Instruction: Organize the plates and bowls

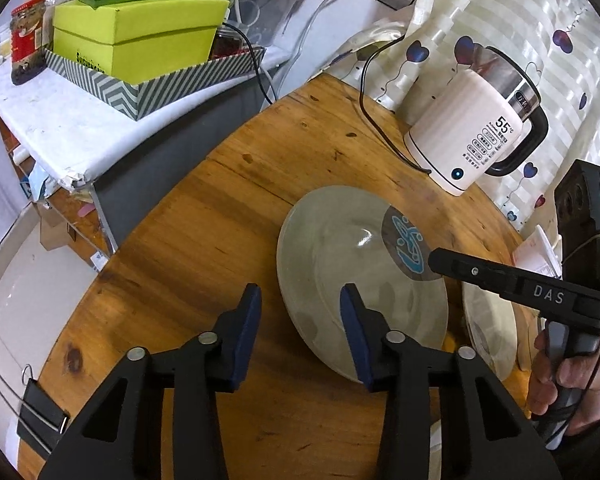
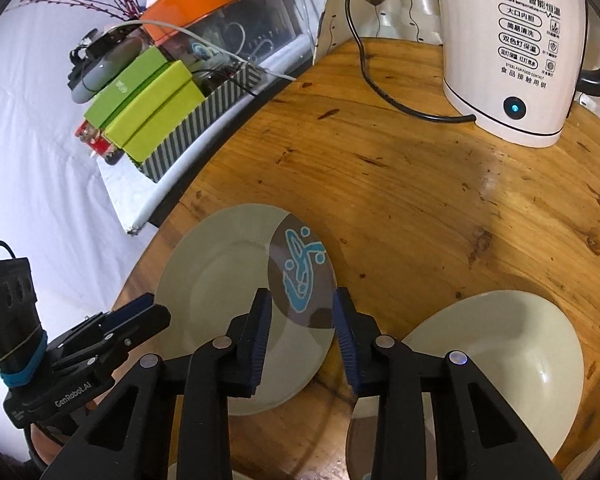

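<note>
A pale green plate (image 1: 340, 264) with a brown patch and blue pattern lies on the round wooden table (image 1: 228, 208); it also shows in the right wrist view (image 2: 220, 280). My left gripper (image 1: 300, 300) is open and empty, its right finger over the plate's near rim. My right gripper (image 2: 302, 304) is open and empty, hovering over the plate's patterned edge; it shows in the left wrist view (image 1: 436, 261). A pale bowl (image 2: 500, 344) sits right of the plate, also seen in the left wrist view (image 1: 492, 328). More pale dishes (image 2: 360, 440) lie partly hidden under my right gripper.
A white electric kettle (image 1: 476, 128) with a black cord (image 2: 380, 88) stands at the table's far side. A side shelf with green boxes (image 1: 140, 36) in a striped tray (image 1: 160, 80) stands left of the table. A binder clip (image 1: 36, 412) lies near the left table edge.
</note>
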Available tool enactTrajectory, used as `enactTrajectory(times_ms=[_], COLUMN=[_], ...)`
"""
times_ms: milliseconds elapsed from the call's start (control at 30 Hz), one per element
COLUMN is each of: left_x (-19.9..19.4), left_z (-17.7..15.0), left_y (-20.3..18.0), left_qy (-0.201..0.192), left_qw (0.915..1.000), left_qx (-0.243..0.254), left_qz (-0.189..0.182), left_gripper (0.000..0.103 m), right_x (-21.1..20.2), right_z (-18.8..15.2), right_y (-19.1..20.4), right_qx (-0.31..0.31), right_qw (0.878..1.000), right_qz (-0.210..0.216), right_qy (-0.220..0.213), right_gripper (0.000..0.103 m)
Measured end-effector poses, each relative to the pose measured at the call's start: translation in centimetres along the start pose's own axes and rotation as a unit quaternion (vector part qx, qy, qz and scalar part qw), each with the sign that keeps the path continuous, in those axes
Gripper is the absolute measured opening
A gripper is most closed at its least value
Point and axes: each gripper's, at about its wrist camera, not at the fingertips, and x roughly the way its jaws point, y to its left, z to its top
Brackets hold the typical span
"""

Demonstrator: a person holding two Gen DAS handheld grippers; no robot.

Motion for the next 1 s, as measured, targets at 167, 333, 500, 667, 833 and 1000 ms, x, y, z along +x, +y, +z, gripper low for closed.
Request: enactTrajectory(times_ms=[167,333,500,667,833,1000], left_x=[0.5,0.8,0.8,0.9,0.8,0.1], left_z=[0.0,0.0,0.1,0.1,0.1,0.2], left_y=[-0.2,-0.3,0.0,-0.1,-0.2,-0.5], left_qy=[0.006,0.007,0.007,0.009,0.007,0.000], left_qw=[1.0000,1.0000,0.9999,0.9998,0.9999,0.9999], left_qx=[-0.001,-0.001,-0.007,-0.007,-0.007,0.002], left_qz=[-0.005,-0.005,-0.007,-0.017,-0.013,-0.010], left_gripper=[0.034,0.034,0.034,0.034,0.029,0.029], right_x=[0.2,0.4,1.0,1.3,1.1,0.8], right_z=[0.2,0.3,0.1,0.1,0.1,0.2], right_y=[-0.4,-0.6,-0.8,-0.8,-0.8,-0.7], right_qx=[0.000,0.005,0.007,0.004,0.004,0.006], right_qw=[1.000,1.000,1.000,1.000,1.000,1.000], right_qz=[0.001,0.000,0.009,0.005,0.002,0.002], right_qy=[0.004,0.005,0.015,0.015,0.012,0.008], right_gripper=[0.025,0.024,0.024,0.017,0.017,0.017])
